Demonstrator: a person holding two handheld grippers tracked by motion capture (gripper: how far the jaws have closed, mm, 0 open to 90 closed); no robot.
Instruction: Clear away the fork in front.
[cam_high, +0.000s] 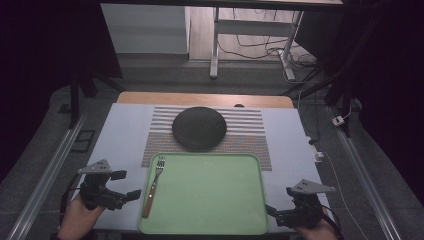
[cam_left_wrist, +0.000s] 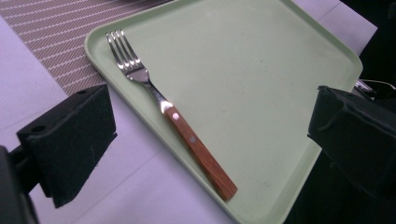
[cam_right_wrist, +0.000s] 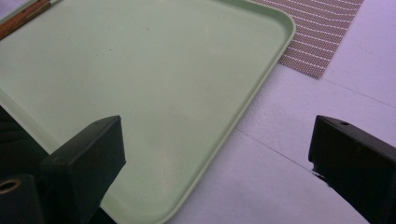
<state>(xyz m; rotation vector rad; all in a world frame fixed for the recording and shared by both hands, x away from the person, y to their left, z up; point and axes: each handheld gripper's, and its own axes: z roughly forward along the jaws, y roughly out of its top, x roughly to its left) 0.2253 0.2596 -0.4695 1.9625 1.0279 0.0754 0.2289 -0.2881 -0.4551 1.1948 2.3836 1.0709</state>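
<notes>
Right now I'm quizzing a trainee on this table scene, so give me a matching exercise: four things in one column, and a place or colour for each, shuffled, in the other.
Things:
1. fork
2. tray
3. dark round plate
4. left claw

Places or colours:
A. on the striped mat, beyond the tray
B. pale green
C. open, just off the tray's left edge
D. lying along the tray's left side, wooden handle

Pairs: 1-D, 2-B, 3-A, 4-C

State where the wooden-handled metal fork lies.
The wooden-handled metal fork lies inside the green plastic tray, along its left rim, tines toward the striped placemat.
</notes>
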